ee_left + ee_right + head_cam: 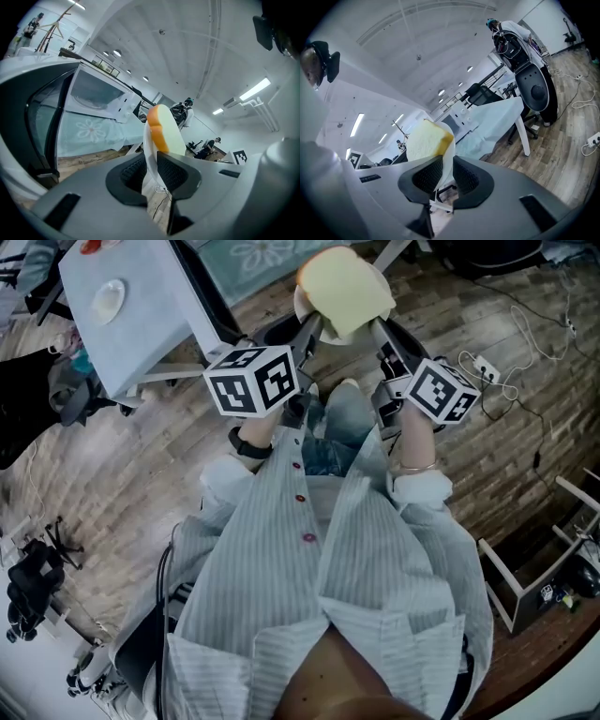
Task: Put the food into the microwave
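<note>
A slice of bread with a golden crust lies on a white plate, carried in the air in front of me. My left gripper is shut on the plate's left rim and my right gripper on its right rim. In the left gripper view the plate stands edge-on between the pads of the left gripper, the bread above them. The right gripper pinches the plate under the bread. A white microwave sits ahead on a blue-clothed table.
A second blue-clothed table with a small white dish stands at upper left. A power strip and cables lie on the wooden floor at right. A wooden crate sits at lower right. A black office chair stands beside the table.
</note>
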`<state>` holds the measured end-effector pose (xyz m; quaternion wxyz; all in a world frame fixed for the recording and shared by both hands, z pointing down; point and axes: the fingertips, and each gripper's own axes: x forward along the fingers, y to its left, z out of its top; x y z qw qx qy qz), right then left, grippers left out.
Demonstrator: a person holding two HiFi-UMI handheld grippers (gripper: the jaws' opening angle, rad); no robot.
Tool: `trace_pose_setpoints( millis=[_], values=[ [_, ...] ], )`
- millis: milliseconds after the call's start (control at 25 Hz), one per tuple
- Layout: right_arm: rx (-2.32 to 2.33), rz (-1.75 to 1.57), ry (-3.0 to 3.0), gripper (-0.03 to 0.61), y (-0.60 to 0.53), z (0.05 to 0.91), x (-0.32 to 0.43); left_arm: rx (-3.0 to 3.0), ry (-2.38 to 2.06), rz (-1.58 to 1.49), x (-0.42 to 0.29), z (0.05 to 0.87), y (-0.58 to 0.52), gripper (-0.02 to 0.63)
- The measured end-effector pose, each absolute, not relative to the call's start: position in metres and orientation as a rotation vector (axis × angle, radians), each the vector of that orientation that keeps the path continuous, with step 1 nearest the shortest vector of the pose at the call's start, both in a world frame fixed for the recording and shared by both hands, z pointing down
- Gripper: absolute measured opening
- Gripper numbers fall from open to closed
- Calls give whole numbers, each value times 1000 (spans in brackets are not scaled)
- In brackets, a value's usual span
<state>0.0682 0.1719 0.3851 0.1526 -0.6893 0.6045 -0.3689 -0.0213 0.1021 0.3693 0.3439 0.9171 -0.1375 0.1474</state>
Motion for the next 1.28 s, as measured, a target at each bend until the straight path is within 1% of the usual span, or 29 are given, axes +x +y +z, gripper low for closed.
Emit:
trace_pose_setpoints(
  millis=[280,600,1280],
  values=[
    [-1931,-1072,1790,75,157,390,82,2379,-417,372,-9,374,91,64],
    [-1861,-1115,1891,75,114,393,112,2341,-551,329,14,376,56,64],
    [-1619,-1206,2193,75,-6,389,177,2209,-850,193,68,373,-36,64]
  ],
)
